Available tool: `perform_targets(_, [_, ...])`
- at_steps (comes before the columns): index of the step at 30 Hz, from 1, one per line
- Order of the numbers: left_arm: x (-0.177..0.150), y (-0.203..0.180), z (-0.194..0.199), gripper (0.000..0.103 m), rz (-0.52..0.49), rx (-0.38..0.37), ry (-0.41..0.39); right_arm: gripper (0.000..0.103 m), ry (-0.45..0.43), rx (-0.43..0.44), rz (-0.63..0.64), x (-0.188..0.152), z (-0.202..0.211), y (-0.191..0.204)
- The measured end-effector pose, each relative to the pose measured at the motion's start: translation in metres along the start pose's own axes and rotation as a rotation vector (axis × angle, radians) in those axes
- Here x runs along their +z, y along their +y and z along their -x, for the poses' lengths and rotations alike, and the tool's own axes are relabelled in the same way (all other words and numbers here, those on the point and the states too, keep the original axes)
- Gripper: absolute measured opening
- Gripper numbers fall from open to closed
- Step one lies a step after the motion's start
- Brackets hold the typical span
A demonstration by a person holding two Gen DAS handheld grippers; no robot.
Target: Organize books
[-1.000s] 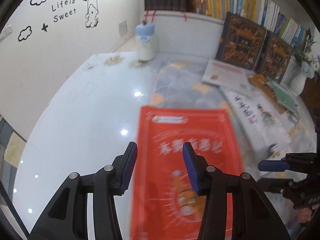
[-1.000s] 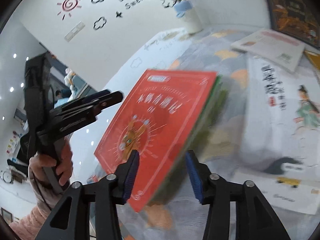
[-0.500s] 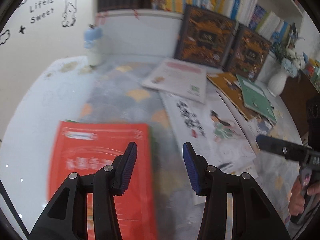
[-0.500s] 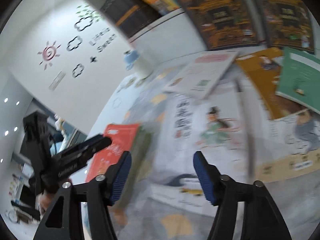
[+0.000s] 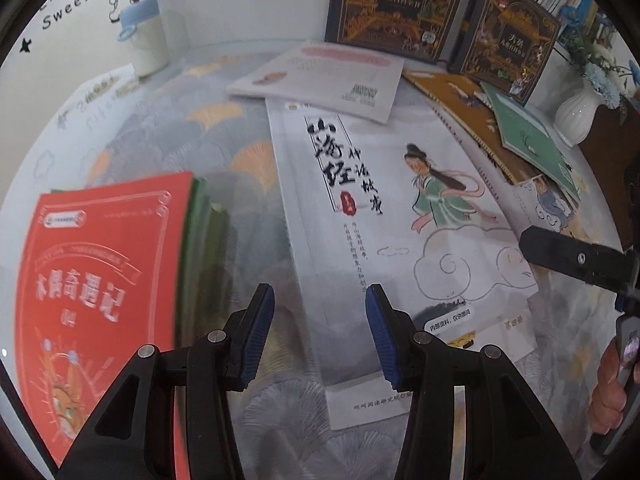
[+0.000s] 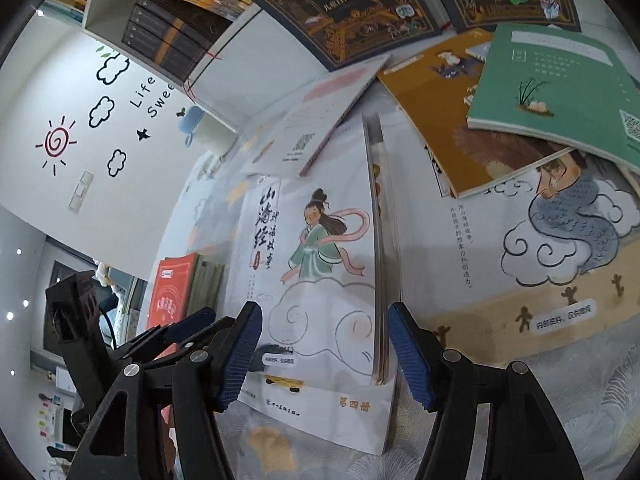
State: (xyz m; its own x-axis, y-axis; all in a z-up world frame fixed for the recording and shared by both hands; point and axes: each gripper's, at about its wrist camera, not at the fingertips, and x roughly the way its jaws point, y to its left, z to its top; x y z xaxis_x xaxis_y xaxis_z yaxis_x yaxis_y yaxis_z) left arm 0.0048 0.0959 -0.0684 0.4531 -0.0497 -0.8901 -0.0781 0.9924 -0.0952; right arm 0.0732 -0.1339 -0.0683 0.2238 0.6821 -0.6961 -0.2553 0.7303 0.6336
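A red book (image 5: 100, 280) lies on top of a green one at the left of the table; it also shows in the right wrist view (image 6: 170, 292). A large white picture book (image 5: 400, 220) with a girl in green lies in the middle, also seen in the right wrist view (image 6: 320, 264). My left gripper (image 5: 318, 334) is open and empty above the white book's near left edge. My right gripper (image 6: 326, 354) is open and empty over the white book's near right corner. A pale pink-white book (image 5: 328, 76), an orange book (image 6: 440, 116) and a green book (image 6: 560, 88) lie farther back.
Two dark ornate books (image 5: 396, 4) lean against the back wall below a shelf of books (image 6: 192, 12). A white bottle with a blue lid (image 5: 146, 40) stands at the back left. A white vase with flowers (image 5: 580, 116) stands at the right.
The red book has been set down at the left and let go. Both grippers have swung right, over the white picture book.
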Motion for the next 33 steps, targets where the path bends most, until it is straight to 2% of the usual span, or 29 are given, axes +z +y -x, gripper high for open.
perform_targets(3, [-0.001,-0.004,-0.001,0.045,-0.001,-0.035,-0.005,0.065,0.010,-0.031,0.032,-0.003,-0.007,0.005])
perform_targets(6, [-0.002,-0.010,-0.003,0.049,-0.020,-0.026,-0.003,0.066,0.010,-0.051,0.060,-0.005,-0.008,0.009])
perform_targets(11, [-0.005,-0.010,0.000,0.049,-0.023,-0.035,0.008,0.067,0.023,-0.070,0.075,-0.009,-0.007,0.012])
perform_targets(18, [-0.017,-0.016,0.010,0.049,-0.066,-0.024,0.010,0.072,0.056,-0.173,0.178,-0.023,-0.008,0.031])
perform_targets(25, [-0.041,-0.019,0.025,0.049,-0.082,-0.036,0.001,0.072,0.076,-0.215,0.211,-0.048,0.000,0.037])
perform_targets(33, [-0.084,-0.019,0.052,0.049,-0.063,-0.110,-0.017,0.072,0.091,-0.210,0.236,-0.093,0.025,0.047])
